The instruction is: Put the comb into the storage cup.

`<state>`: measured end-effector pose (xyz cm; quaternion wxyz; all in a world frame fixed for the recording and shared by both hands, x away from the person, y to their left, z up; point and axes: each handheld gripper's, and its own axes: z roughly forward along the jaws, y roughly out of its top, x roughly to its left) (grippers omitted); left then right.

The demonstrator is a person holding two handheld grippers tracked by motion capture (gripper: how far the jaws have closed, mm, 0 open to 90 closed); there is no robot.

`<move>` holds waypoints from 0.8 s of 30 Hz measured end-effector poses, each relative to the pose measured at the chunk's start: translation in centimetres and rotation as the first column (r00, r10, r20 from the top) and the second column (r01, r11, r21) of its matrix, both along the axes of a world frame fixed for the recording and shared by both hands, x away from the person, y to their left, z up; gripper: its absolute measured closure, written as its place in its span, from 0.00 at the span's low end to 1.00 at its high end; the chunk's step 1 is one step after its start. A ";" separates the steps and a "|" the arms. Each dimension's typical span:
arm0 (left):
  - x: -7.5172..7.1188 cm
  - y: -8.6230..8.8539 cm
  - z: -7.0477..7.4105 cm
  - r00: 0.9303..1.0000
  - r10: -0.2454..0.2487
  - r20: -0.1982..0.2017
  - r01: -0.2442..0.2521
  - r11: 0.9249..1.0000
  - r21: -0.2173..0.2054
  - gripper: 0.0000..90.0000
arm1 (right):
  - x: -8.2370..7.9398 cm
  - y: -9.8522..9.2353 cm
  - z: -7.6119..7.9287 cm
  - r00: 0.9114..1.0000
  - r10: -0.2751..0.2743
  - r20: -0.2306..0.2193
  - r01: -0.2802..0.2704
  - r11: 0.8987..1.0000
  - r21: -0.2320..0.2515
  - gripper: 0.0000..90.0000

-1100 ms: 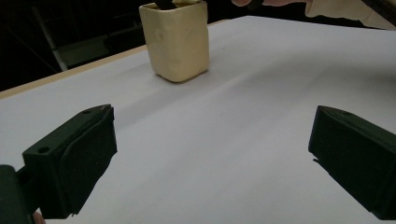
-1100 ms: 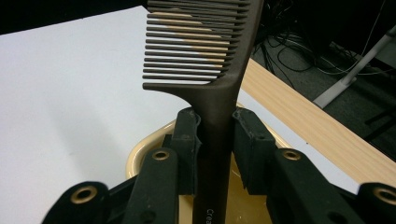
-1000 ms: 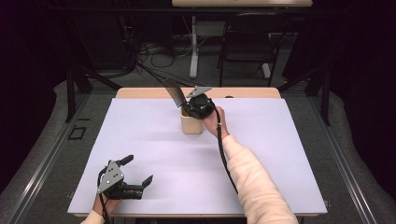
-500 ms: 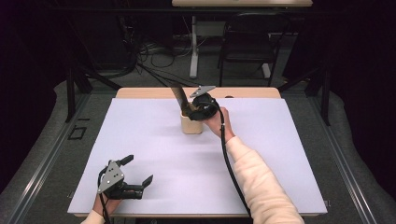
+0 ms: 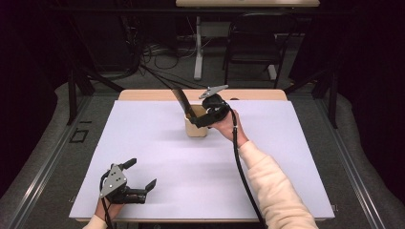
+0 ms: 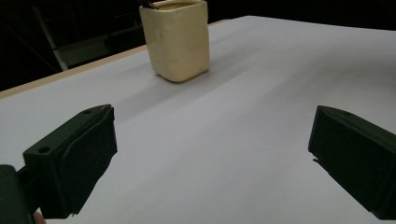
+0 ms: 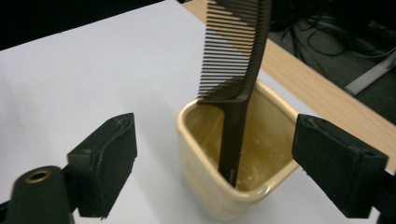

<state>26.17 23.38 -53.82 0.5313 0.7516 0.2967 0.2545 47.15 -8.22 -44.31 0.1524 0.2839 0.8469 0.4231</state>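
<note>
Right gripper (image 7: 212, 163) jaws just opened, comb (image 7: 236, 70) released, leaning in cup (image 7: 224, 186) toward 11 o'clock. Left gripper (image 6: 210, 154) spread wide, unmoved.

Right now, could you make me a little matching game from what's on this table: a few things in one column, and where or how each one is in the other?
Things:
1. comb
2. cup
3. left gripper
4. right gripper

Descriptions:
A. near the table's front edge, jaws open
B. cream, standing on the white sheet
C. dark, propped inside the cup, teeth up
D. at the cup, jaws just opened wide

Pairs: 1-C, 2-B, 3-A, 4-D
</note>
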 end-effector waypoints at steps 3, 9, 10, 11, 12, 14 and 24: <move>0.0 0.0 0.0 1.000 -0.002 -0.002 0.002 1.000 -0.001 0.01 | -0.6 -0.4 0.2 0.999 0.020 -0.024 -0.020 1.000 0.007 0.07; 0.0 0.0 0.0 1.000 -0.003 -0.002 0.003 1.000 -0.002 0.01 | -1.9 -1.3 0.3 0.998 0.039 -0.040 -0.039 0.999 -0.002 0.02; 0.0 0.0 0.0 1.000 -0.004 -0.003 0.004 1.000 -0.002 0.01 | -2.0 -1.4 0.2 0.998 0.041 -0.041 -0.042 0.999 -0.002 0.03; 0.0 0.0 0.0 1.000 -0.003 -0.003 0.003 1.000 -0.002 0.01 | -2.1 -1.6 0.2 0.998 0.046 -0.041 -0.046 0.999 -0.011 0.03; 0.0 0.0 0.0 1.000 -0.003 -0.003 0.003 1.000 -0.001 0.01 | -2.3 -1.8 0.1 0.998 0.049 -0.044 -0.049 0.999 -0.011 0.03; 0.0 0.0 0.0 1.000 -0.002 -0.001 0.002 1.000 -0.001 0.01 | -2.5 -2.2 -0.1 0.997 0.050 -0.051 -0.051 0.999 -0.014 0.02; 0.0 -0.1 0.0 1.000 -0.001 -0.002 0.001 1.000 0.001 0.01 | -4.0 -4.5 -0.8 0.995 0.058 -0.076 -0.058 0.998 0.008 0.00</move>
